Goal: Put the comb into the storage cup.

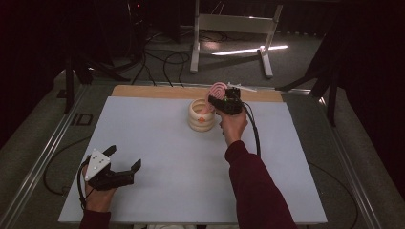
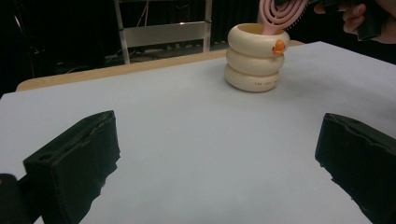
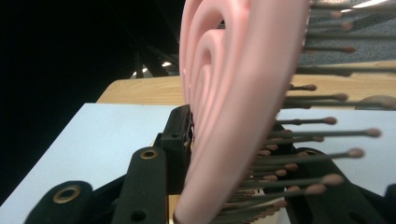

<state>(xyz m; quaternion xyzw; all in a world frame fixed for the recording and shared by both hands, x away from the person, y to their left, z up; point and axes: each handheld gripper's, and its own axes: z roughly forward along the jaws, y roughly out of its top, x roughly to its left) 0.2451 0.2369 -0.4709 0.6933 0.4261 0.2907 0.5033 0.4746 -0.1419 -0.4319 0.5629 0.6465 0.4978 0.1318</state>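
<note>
The right gripper (image 1: 223, 101) is clamped on the head of a pink vented hairbrush (image 1: 218, 90), jaws pinching its looped plastic ribs, with the handle dipping into the cream ringed holder (image 1: 201, 115) near the table's (image 1: 157, 143) far edge. The brush looks light and stiff, though smooth plastic may slip (bristles give no purchase); the head's solid rim seems the safest place to hold. The holder could tip if nudged. The left gripper (image 1: 125, 158) rests spread wide and empty, well apart.
</note>
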